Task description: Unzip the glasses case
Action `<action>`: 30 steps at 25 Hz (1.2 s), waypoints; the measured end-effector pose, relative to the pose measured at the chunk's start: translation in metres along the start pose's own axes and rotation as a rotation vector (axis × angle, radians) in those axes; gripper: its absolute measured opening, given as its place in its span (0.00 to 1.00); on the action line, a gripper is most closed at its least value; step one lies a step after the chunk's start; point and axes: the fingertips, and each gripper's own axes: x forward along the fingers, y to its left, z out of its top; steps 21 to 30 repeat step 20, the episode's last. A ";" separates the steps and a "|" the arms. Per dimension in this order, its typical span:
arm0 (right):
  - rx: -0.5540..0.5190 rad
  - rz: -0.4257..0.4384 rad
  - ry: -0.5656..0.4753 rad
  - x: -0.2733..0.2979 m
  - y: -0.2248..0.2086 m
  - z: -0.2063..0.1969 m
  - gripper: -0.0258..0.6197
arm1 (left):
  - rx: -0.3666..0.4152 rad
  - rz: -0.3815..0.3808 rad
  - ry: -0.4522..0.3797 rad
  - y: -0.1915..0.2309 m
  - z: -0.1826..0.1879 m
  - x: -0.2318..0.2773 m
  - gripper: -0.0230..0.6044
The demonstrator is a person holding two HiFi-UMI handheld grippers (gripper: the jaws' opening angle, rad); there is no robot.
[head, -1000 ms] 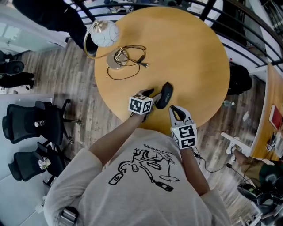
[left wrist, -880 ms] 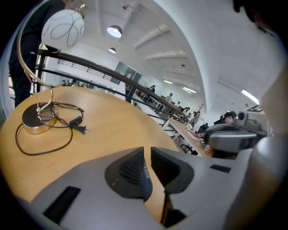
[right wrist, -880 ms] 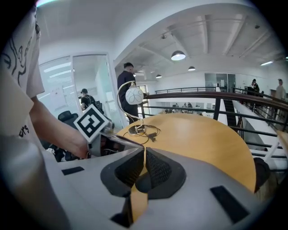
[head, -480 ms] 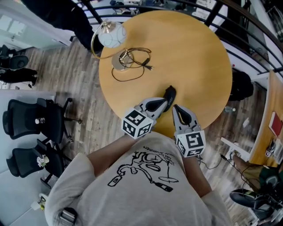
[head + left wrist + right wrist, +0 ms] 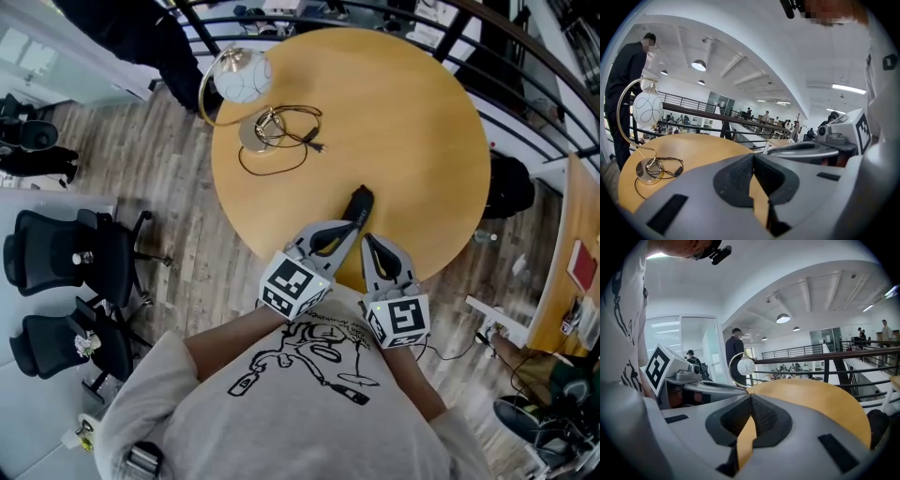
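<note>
Head view: round wood table [image 5: 412,122], black glasses case [image 5: 357,202] lying near its 6 o'clock edge, long axis approx 12-6, looks zipped shut. No zip detail readable.

L gripper [image 5: 351,227] comes in from 7 o'clock, tips right at the case's near end; can't tell if touching. R gripper [image 5: 367,240] just beside it at 5 o'clock of the case, tips a bit short of the case, apart from it. Both marker cubes sit over the table edge, close to the person's shirt.

L gripper view: jaws clenched, pads meet at the tips, nothing between them, only bare tabletop seen through the gap lower down. R gripper view: same, jaws pressed together at the tips, empty, tabletop behind. Case not seen in either gripper view.

Other stuff: globe lamp [image 5: 241,79] w/ gold arc stand at table's 10 o'clock, black cable [image 5: 286,141] coiled by its base, well apart from case. Standing person in dark clothes [image 5: 141,37] off the table at 11 o'clock. Two office chairs [image 5: 66,258] on the floor at 9 o'clock. Dark railing [image 5: 525,56] curves round the 1-3 o'clock side.
</note>
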 end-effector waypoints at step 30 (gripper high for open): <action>-0.015 -0.021 0.003 0.003 -0.001 0.003 0.07 | -0.013 -0.019 0.020 0.005 -0.007 -0.001 0.05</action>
